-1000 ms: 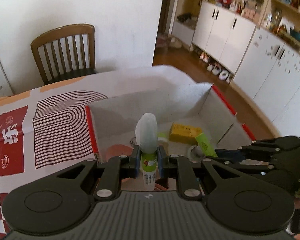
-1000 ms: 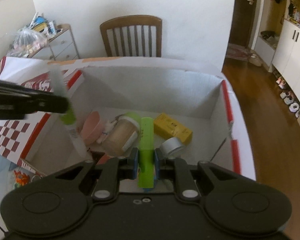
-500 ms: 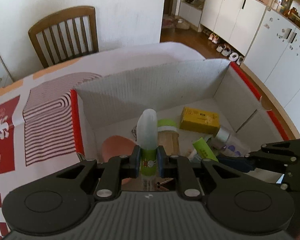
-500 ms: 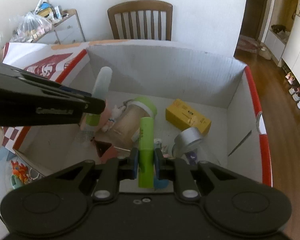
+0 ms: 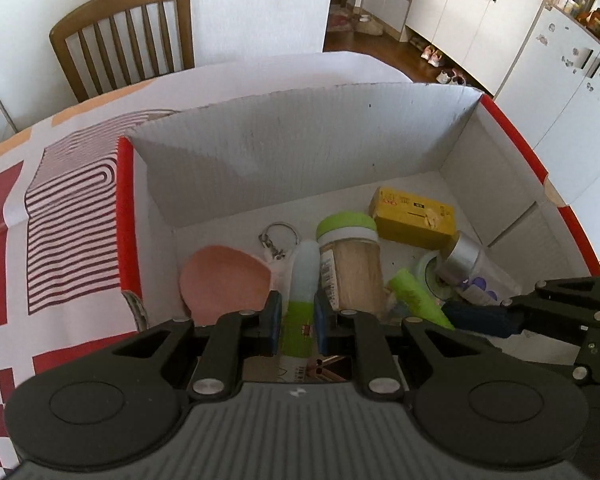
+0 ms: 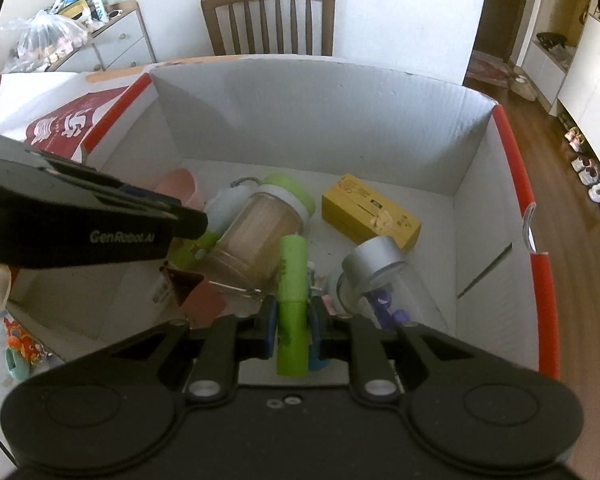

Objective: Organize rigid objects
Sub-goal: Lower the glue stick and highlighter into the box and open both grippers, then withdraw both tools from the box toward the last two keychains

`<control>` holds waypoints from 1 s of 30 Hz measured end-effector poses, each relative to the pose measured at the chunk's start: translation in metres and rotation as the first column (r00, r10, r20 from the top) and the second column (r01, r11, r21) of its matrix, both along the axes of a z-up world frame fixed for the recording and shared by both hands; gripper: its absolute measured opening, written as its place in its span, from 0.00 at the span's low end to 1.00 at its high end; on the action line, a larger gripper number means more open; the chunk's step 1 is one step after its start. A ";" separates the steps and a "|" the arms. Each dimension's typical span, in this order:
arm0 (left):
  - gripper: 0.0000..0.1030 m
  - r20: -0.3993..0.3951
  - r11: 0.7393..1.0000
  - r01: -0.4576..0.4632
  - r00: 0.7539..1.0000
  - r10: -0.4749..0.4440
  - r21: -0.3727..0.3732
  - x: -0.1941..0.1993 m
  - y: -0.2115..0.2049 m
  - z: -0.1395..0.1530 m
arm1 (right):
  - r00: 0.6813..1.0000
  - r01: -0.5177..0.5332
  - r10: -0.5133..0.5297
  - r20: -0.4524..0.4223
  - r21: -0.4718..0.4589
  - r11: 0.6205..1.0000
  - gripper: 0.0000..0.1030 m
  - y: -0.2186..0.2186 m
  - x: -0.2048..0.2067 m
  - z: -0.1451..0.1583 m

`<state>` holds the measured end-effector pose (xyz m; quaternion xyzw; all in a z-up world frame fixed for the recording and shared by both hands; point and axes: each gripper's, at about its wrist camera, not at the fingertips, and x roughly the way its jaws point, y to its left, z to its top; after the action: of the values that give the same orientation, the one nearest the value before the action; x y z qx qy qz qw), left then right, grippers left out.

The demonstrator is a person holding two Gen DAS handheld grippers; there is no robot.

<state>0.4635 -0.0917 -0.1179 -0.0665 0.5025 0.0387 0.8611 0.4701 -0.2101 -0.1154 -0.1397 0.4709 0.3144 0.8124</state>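
Note:
My left gripper (image 5: 296, 320) is shut on a tube with a translucent cap and green label (image 5: 302, 280), held low inside the white cardboard box (image 5: 300, 152). It reaches in from the left in the right wrist view as the left gripper (image 6: 188, 220). My right gripper (image 6: 292, 328) grips a lime-green tube (image 6: 292, 276); its jaws are opening, with the tube still between the pads. That right gripper (image 5: 480, 316) and the green tube (image 5: 418, 296) show at the right of the left wrist view.
In the box lie a green-lidded jar (image 5: 350, 264), a yellow carton (image 5: 414, 220), a pink bowl (image 5: 224, 280), a silver-capped bottle (image 6: 374, 260) and a key ring (image 5: 278, 236). A red-patterned tablecloth (image 5: 68, 216) lies left. A wooden chair (image 6: 268, 16) stands behind.
Both grippers have sunk lower into the box and tipped downward, each still carrying its tube. More of the box floor and its contents is in view.

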 end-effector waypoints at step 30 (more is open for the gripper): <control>0.16 0.096 0.996 -0.055 0.994 0.061 -0.066 -0.051 -0.004 0.045 | 0.997 -0.052 0.049 0.057 0.043 0.998 0.55 -0.012 -0.023 0.035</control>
<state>0.4120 -0.0954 -0.0732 -0.1100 0.4587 0.0448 0.8806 0.4474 -0.2220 -0.0800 -0.1423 0.4374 0.3410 0.8198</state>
